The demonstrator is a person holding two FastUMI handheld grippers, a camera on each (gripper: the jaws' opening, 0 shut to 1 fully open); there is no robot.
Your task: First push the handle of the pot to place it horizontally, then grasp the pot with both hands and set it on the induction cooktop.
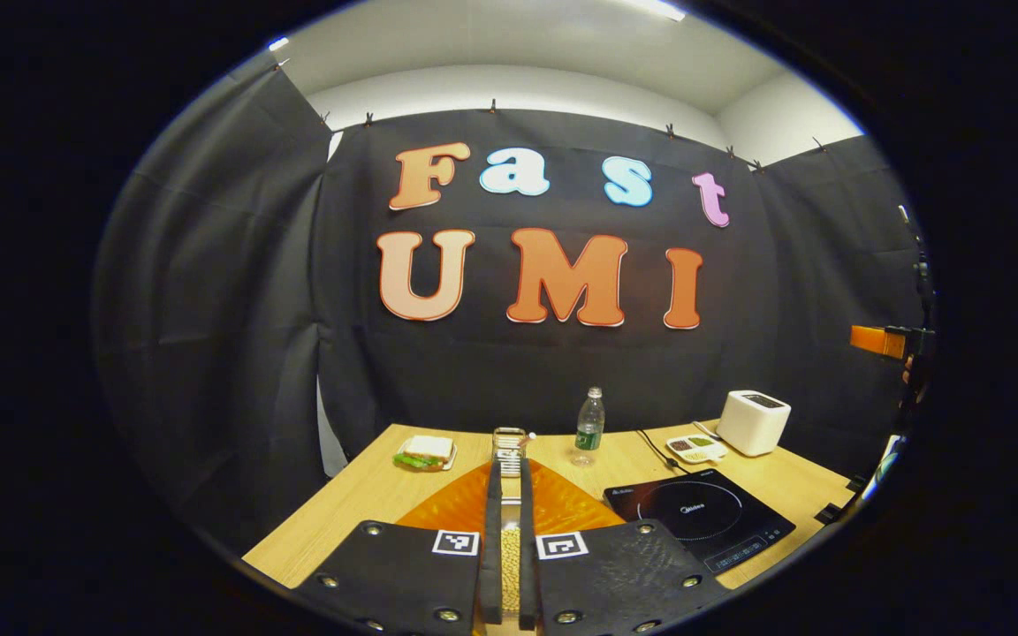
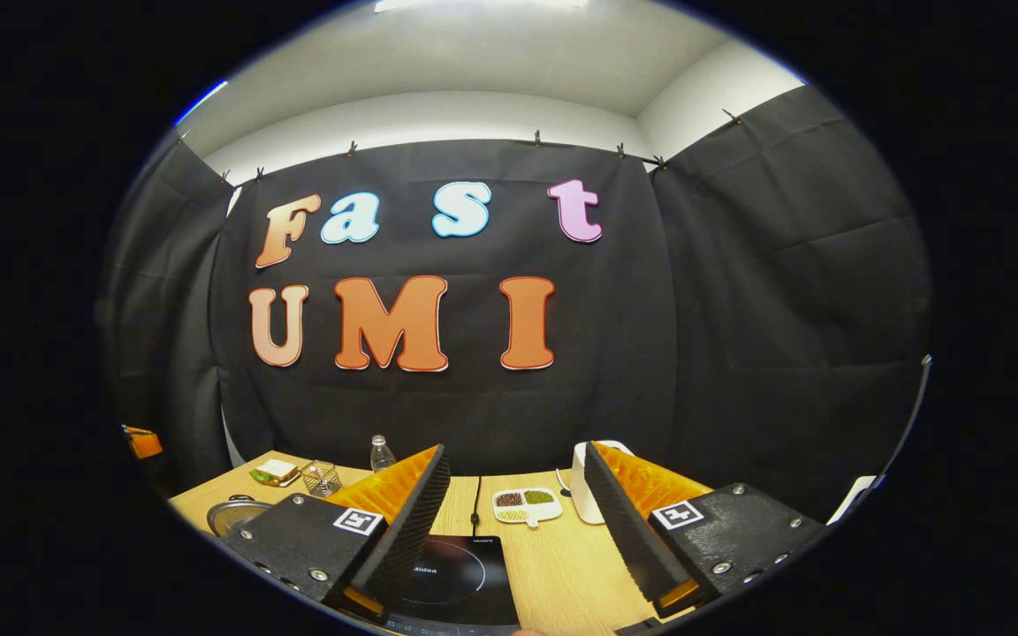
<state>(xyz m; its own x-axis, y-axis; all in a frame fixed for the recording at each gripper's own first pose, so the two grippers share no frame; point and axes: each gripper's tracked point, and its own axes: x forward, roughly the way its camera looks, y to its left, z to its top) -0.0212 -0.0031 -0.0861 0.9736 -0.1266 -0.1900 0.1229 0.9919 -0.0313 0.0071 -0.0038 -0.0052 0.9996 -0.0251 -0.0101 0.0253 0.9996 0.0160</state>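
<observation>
The light wooden table (image 1: 368, 495) stretched across the booth and carried everything. The flat black glass induction cooktop (image 1: 699, 519) lay on its right part in the left gripper view, and in the right gripper view it (image 2: 465, 579) sat straight ahead between that gripper's fingers, likely because the pot was meant to end there. A white boxy toaster (image 1: 753, 421) stood behind it near the back edge, apparently parked out of the working area.

The round grey metal pot (image 2: 239, 514) showed at the low left of the right gripper view, on the table's left part and well apart from the cooktop; its handle could not be made out, so I judged the pushing step not yet done.

The left gripper (image 1: 509, 539) had its fingers pressed nearly together with a thin slit between, pinching nothing, which would suit a push. The right gripper (image 2: 518, 530) was spread wide and held nothing, raised above the table.

A clear plastic water bottle (image 1: 589, 427), a sandwich on a small plate (image 1: 425, 452), a clear glass cup (image 1: 509, 446) and a white divided dish of beans (image 1: 695, 448) stood toward the rear.
</observation>
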